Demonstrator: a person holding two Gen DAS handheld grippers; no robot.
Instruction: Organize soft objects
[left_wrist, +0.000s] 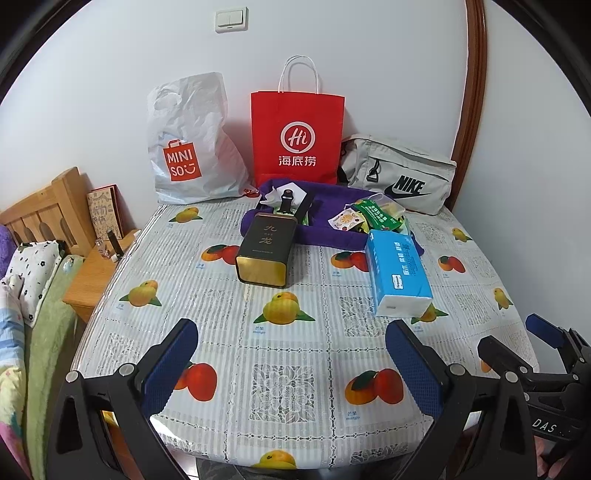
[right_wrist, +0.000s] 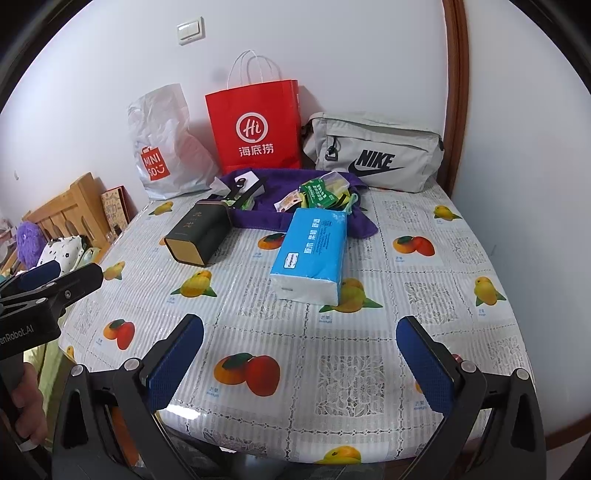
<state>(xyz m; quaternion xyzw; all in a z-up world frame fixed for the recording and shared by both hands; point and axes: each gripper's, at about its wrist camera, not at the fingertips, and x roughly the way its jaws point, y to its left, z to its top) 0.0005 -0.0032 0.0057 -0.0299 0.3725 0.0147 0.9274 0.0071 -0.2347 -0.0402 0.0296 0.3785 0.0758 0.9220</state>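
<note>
Right at the table's near edge, both claws hang side by side, and neither has hold of anything: the left gripper (left_wrist: 291, 354) has its blue pads spread wide, the right gripper (right_wrist: 300, 350) just the same, nothing between the fingers. That reads as a ready stance, jaws wide enough to take a bulky, squashy pack. Below and ahead of them lies the fruit-print tablecloth (right_wrist: 332, 369), bare. Further ahead of the right claw, slightly left of its centre line, lies the blue tissue pack (right_wrist: 312, 254) on its side, white end toward us, an easy first pick, I'd say. Off to its left, ahead of the left claw, a dark tea tin (left_wrist: 266, 251) lies tipped over. Behind both, the purple cloth (left_wrist: 332, 236) is rumpled under snack packets (left_wrist: 373, 216), so it probably can't be lifted until those are cleared. Farthest back, against the wall, stand a white plastic bag (left_wrist: 192, 147), a red paper bag (left_wrist: 297, 136) and a grey pouch (left_wrist: 399, 177), likely places to stow things
</note>
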